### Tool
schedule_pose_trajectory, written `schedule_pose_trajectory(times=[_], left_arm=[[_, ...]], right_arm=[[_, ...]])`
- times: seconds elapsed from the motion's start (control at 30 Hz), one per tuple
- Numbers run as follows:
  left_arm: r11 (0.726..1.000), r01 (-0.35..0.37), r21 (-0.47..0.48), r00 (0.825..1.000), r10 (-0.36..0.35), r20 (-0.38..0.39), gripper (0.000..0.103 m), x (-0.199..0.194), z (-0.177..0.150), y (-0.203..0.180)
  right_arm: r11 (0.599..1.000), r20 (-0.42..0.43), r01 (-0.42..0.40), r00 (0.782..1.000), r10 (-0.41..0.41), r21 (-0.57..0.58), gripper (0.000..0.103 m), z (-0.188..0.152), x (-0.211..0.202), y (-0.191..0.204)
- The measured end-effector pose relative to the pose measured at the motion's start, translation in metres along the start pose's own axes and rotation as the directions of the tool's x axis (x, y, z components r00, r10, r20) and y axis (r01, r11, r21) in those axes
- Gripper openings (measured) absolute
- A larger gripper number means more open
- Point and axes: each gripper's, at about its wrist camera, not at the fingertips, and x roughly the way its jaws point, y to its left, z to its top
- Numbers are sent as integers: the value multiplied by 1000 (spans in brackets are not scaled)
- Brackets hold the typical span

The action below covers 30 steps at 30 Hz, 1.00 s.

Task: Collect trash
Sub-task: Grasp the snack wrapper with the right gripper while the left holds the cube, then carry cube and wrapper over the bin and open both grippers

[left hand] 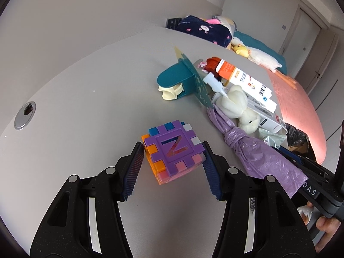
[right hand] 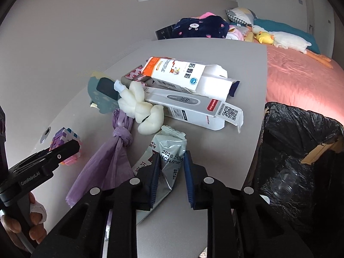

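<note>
Wrapper (right hand: 169, 157) near table edge (right hand: 257, 146)

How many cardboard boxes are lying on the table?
2. The orange-and-white box lies at the far side of the pile; the thermometer box lies in front of it, nearer the bin. More may be hidden under them.
</note>
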Motion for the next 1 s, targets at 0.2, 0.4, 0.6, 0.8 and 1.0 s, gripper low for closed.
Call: schedule_pose_trajectory(times=[0.2,0.4,0.6,0.8,1.0], left_arm=[[1000,8,7,999,-9,37,53,-11,3,-6],[999,20,43,998,-22,55,54,-20,5,-23],[995,22,100,997,-29,69,54,-32,5,-51],[991,50,121,995,-60,76,54,-42,7,-76],[983,77,166,994,-89,66,54,-43,5,-110]], right_arm=[[1000,54,-12,999,11,18,23,5,-22,-7],[999,114,-10,993,6,35,23,5,-50,-22],[998,158,-6,987,-4,61,23,6,-73,-41],[997,179,9,984,-22,75,23,2,-89,-59],[994,198,35,979,-56,105,24,-2,-107,-83]])
